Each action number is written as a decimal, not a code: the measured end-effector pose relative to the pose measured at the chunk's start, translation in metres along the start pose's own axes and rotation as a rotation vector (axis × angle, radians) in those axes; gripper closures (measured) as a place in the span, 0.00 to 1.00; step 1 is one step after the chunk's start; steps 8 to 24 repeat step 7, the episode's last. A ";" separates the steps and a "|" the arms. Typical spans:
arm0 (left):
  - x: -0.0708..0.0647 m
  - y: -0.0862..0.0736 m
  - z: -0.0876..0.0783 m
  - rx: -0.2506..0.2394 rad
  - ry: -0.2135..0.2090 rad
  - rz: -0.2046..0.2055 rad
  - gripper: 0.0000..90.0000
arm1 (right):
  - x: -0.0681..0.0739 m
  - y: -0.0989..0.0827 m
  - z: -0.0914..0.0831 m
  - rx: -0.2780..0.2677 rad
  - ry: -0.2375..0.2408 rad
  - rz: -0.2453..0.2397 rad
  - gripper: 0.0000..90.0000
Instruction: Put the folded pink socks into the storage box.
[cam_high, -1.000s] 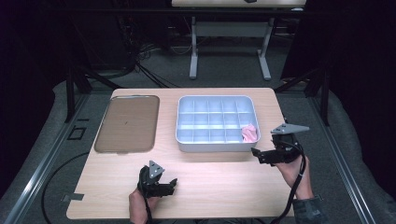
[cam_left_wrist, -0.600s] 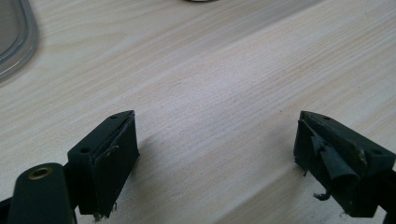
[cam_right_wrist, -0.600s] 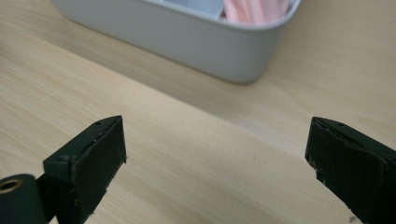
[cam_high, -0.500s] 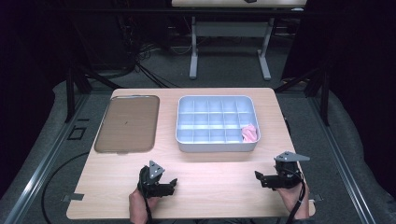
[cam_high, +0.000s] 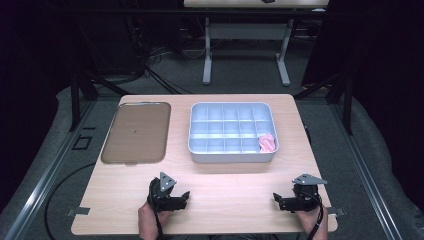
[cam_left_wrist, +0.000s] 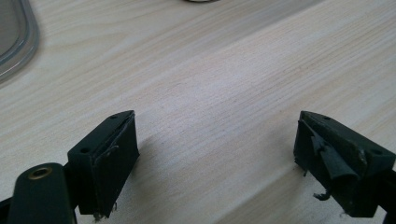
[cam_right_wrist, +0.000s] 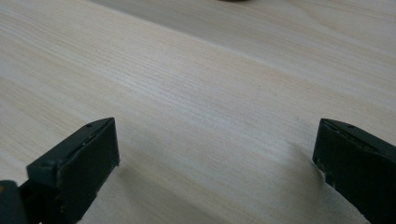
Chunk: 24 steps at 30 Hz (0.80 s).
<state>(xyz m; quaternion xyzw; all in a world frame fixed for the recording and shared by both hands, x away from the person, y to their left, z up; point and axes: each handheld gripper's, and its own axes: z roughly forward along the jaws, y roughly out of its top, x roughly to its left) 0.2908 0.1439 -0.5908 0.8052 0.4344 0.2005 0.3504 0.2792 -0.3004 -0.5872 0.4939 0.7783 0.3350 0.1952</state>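
- Left hand-held gripper (cam_high: 184, 199): black body, grey three-cornered plate on top, black cable trailing back over the hand.
- Its jaws are black blocks with small screw holes; the rubber pads (cam_left_wrist: 116, 163) are frayed, one torn and curling. A brass-ringed hole sits on the arm.
- Right hand-held gripper (cam_high: 278, 200): same black build, grey plate, black cable.
- Right pads (cam_right_wrist: 100, 154) plain black, edges chipped.
- No sleeves visible.
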 end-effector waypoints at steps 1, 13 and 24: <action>0.000 0.000 0.000 0.000 0.001 0.001 0.15 | 0.000 -0.001 0.002 0.003 -0.003 0.001 0.00; 0.000 0.000 0.000 -0.003 0.003 0.002 0.15 | 0.002 0.000 0.004 0.011 -0.020 -0.021 0.00; 0.000 0.000 0.000 -0.003 0.003 0.002 0.15 | 0.002 0.000 0.004 0.011 -0.020 -0.021 0.00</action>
